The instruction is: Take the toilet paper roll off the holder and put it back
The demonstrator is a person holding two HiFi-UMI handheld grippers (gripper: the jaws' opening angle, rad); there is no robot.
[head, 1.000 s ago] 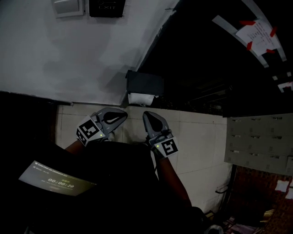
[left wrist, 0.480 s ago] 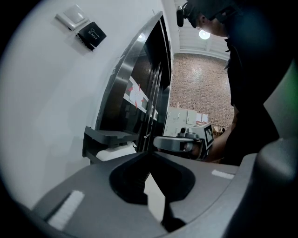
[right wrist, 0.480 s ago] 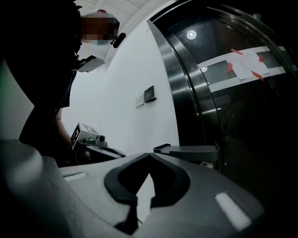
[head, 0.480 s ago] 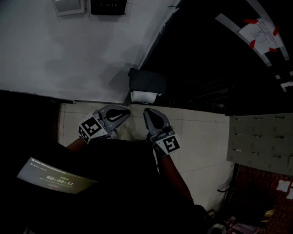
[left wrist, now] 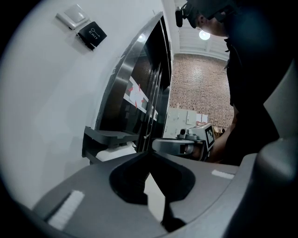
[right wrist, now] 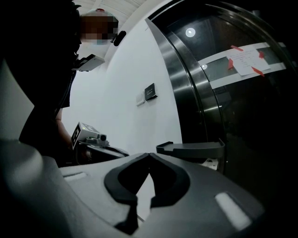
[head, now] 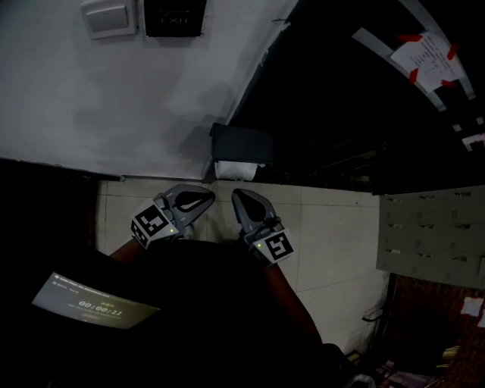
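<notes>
A white toilet paper roll [head: 234,170] hangs under a dark holder with a flat lid [head: 241,142] on the white wall, beside a dark metal-framed door. My left gripper [head: 208,197] and right gripper [head: 236,195] hover side by side just below the roll, tips pointing up at it, a short gap away. Both are shut with nothing between their tips. In the left gripper view the holder [left wrist: 106,138] and roll [left wrist: 111,153] lie beyond the closed tips, with the right gripper [left wrist: 158,145] alongside. The right gripper view shows the holder lid [right wrist: 193,149] and a sliver of the roll [right wrist: 210,163].
A light switch [head: 111,17] and a dark exit plate [head: 175,15] sit high on the white wall. The dark glass door [head: 364,91] with taped paper notices [head: 427,53] fills the right. Pale floor tiles [head: 333,235] lie below, grey lockers [head: 428,239] at the right.
Both grippers have edged slightly up toward the roll and a little closer together. Their jaws stayed shut.
</notes>
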